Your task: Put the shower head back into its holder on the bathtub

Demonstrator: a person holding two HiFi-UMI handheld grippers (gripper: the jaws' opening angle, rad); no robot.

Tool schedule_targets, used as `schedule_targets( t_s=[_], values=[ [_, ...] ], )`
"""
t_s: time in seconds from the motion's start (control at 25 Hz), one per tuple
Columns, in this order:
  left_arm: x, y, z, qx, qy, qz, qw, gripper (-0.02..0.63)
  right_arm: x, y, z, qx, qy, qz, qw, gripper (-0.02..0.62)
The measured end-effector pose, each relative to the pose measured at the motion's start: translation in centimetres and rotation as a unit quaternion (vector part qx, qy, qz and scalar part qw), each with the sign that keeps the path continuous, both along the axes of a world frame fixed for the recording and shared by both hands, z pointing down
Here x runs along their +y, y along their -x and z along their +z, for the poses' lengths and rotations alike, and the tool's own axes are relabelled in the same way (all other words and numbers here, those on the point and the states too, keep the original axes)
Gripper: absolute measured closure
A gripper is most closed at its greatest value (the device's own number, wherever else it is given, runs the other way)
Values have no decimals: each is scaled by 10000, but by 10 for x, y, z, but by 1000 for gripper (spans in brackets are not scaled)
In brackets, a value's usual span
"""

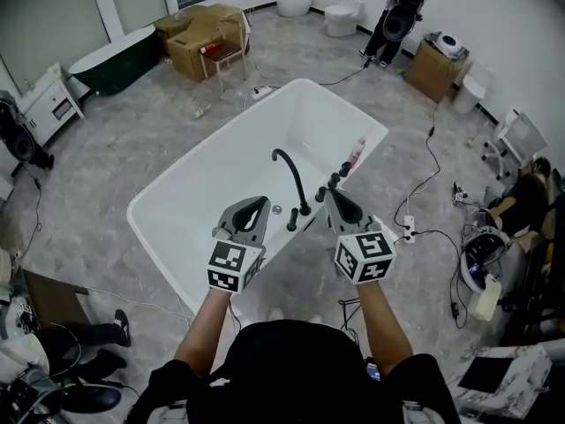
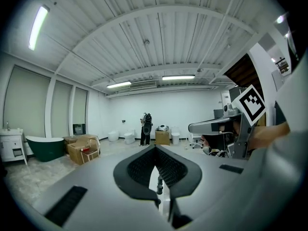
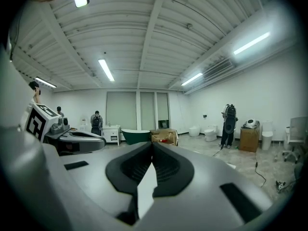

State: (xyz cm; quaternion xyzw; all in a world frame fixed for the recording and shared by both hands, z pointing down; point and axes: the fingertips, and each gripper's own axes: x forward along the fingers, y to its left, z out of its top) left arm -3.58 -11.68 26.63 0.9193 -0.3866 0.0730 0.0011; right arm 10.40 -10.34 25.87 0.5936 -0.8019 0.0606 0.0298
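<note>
My left hand-held gripper (image 1: 259, 203) and right hand-held gripper (image 1: 333, 194), smooth grey shells with ribbed black pads, were both closed and empty. Just beyond them, the slim black shower head (image 1: 291, 220) stood upright on the rim of the glossy white tub (image 1: 221, 184), beside a curved black spout (image 1: 287, 162). Cardboard boxes (image 1: 199, 38) sat farther off.

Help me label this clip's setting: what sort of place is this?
Probably a bathroom-fixture showroom or workshop hall: a white bathtub stands mid-room, with a dark green tub and two toilets at the room's edges.
</note>
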Motion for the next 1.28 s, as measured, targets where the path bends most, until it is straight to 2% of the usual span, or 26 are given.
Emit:
schedule_targets(
  t_s=[0.28, 0.56, 0.8, 0.96, 1.28],
  values=[
    [17, -8, -20, 68, -147, -148, 9998, 592, 21, -19, -13, -28, -92, -18, 10000, 572],
    [29, -14, -17, 68, -128, -314, 9994, 593, 34, -28, -16, -15, -171, -103, 9998, 572],
    [37, -22, -22, 354, 64, -288, 9989, 592, 40, -32, -18, -55, -184, -139, 9997, 572],
    [36, -29, -23, 123, -119, -322, 9993, 592, 39, -40, -21, -134, -204, -128, 9996, 572],
    [34, -36, -26, 111, -158, -300, 9994, 592, 36, -48, -16, -183, -138, -107, 9997, 572]
  ],
)
